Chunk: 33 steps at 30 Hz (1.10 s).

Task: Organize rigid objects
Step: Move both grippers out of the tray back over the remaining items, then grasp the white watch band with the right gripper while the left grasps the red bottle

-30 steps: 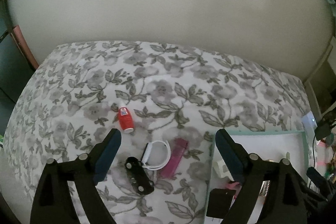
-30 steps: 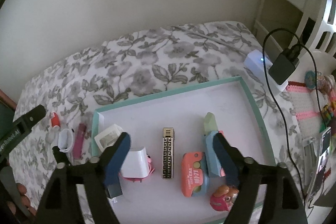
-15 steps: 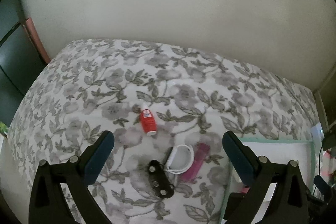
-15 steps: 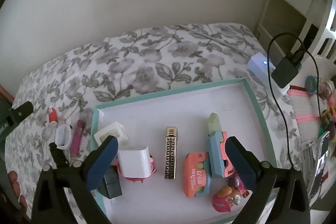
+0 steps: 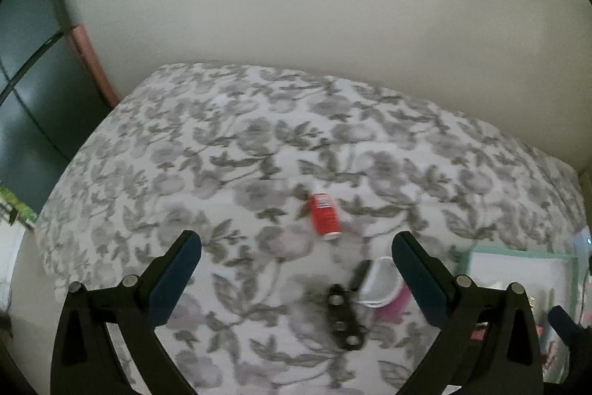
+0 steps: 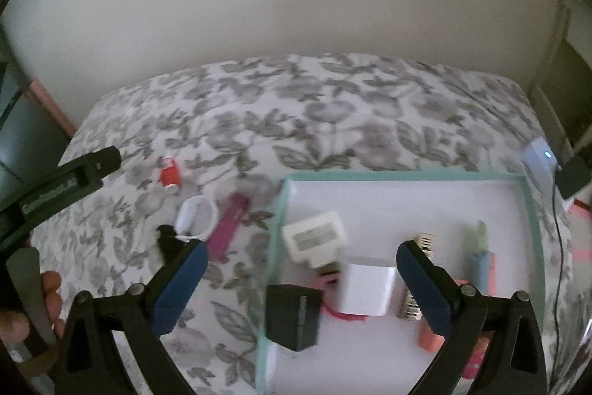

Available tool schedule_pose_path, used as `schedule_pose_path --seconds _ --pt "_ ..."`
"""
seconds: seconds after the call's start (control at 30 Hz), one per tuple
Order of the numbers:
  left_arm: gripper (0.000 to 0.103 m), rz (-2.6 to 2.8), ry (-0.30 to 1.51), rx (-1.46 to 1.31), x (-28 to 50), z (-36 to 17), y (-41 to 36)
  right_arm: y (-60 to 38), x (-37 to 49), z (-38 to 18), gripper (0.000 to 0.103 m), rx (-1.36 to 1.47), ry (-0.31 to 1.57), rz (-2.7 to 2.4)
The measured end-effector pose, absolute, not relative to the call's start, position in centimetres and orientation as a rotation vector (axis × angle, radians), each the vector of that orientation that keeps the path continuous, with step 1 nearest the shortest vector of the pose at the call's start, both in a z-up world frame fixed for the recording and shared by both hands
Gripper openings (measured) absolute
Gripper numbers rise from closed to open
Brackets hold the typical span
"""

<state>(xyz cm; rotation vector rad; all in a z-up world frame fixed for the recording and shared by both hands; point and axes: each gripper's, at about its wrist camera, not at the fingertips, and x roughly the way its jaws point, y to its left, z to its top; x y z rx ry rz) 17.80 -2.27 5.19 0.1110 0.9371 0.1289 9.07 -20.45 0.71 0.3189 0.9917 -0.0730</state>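
Both tools are wide open and hold nothing. The left gripper (image 5: 296,258) and the right gripper (image 6: 301,269) have just been opening, and nothing sits between the blue pads of either one. Many things are already in the tray (image 6: 407,177) with the green rim, like a white block (image 6: 366,289) and a black block (image 6: 294,317) at its left wall. Four things still lie on the flowery bed cover (image 5: 259,143): a little red bottle (image 5: 325,215), a white ring (image 6: 195,219), a pink stick (image 6: 229,224) and a black piece (image 5: 342,317). I think this is the step between two pickups. Next, a tool should reach down over one of these, close on it, and carry it to the tray.
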Motion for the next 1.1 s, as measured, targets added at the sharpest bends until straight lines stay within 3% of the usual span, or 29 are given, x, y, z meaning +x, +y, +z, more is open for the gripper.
schedule_pose_path --seconds 0.57,0.93,1.1 --pt "0.102 0.196 0.963 -0.002 19.7 3.3 3.4 -17.5 11.3 0.3 0.102 0.41 0.936 0.09" --pt "0.102 0.174 1.063 -0.039 21.6 -0.6 4.0 -14.4 13.9 -2.4 0.086 0.441 0.999 0.16" --pt "0.102 0.139 1.096 -0.086 22.7 -2.4 4.7 -13.9 15.2 -3.6 0.084 0.476 1.022 0.177"
